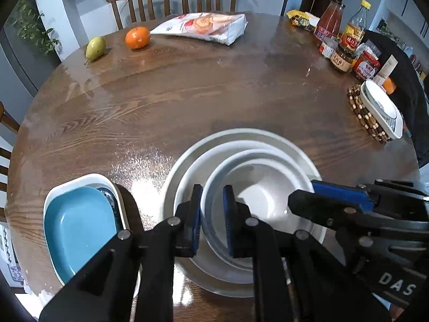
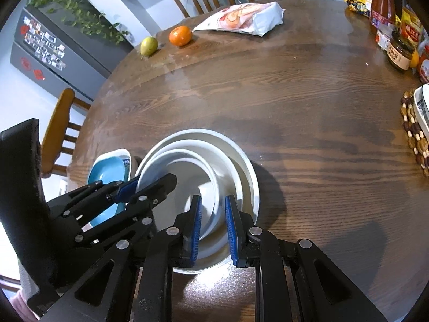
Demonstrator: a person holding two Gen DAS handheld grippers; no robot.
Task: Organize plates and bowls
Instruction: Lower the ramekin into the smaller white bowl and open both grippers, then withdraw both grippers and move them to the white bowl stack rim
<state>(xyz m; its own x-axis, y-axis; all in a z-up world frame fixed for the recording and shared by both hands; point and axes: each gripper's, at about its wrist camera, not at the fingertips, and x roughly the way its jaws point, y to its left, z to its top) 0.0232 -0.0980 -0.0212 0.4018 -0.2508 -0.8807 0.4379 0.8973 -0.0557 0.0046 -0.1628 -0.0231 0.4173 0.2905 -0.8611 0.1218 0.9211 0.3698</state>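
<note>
While both grippers meet at the nested white bowls (image 1: 257, 187) near the table (image 1: 187, 94) edge, each straddles a rim.
Left wrist view: the left gripper (image 1: 213, 220) brackets the innermost bowl's rim, seemingly loosely, beside a blue dish (image 1: 77, 225). Right wrist view: the right gripper (image 2: 213, 230), narrowly parted, spans the bowls' rims; whether it grips, I cannot tell.

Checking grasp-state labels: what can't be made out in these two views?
- Left wrist: whether left gripper pads press inner bowl rim; fingers hide contact.
- Right wrist: same for right gripper.
- Left wrist: patterned dish under blue dish, mostly covered.
- Right wrist: white dish on mat, cut by edge.
</note>
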